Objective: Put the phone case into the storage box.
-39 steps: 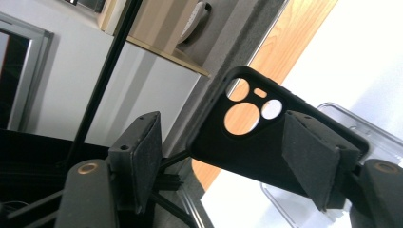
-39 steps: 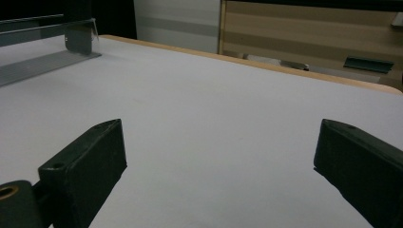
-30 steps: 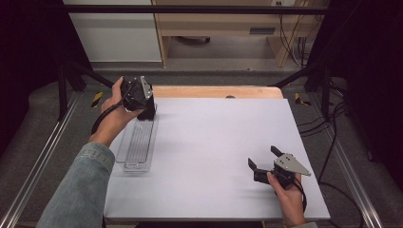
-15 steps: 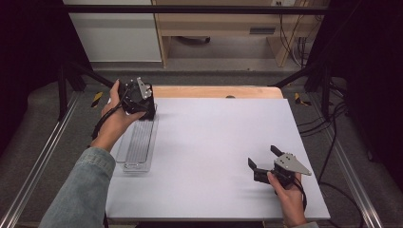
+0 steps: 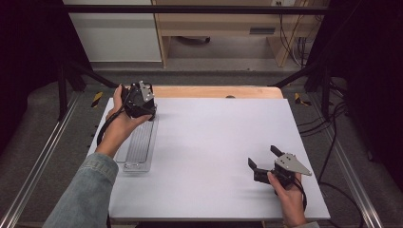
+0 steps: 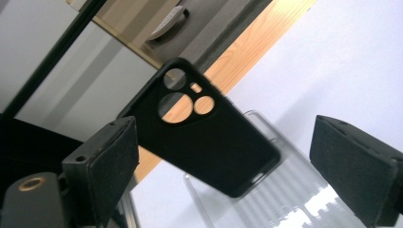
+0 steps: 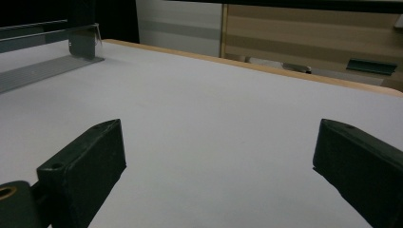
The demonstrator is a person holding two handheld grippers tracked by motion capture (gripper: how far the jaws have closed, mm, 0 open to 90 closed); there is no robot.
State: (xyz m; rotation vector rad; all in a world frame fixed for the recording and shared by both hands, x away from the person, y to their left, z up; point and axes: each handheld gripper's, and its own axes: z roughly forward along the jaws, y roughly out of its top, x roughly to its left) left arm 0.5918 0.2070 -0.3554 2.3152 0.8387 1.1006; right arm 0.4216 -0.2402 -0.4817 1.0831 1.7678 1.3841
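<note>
Jaws spread wide, your left gripper [image 6: 223, 156] is hovering above black phone case [image 6: 204, 128] and clear tray [image 5: 138, 145]; right gripper [image 5: 266, 164] is resting spread on bench [image 5: 218, 137].

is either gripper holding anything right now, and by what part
Nothing is held. The left gripper is open around the black phone case without touching; the right gripper is open over the table.

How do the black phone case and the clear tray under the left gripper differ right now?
The black phone case is opaque and matte with round camera cutouts; the clear tray is see-through with a ridged floor. The case sits tilted over the tray's far end, while the tray lies flat on the table. Both lie ahead of the open left gripper.
</note>
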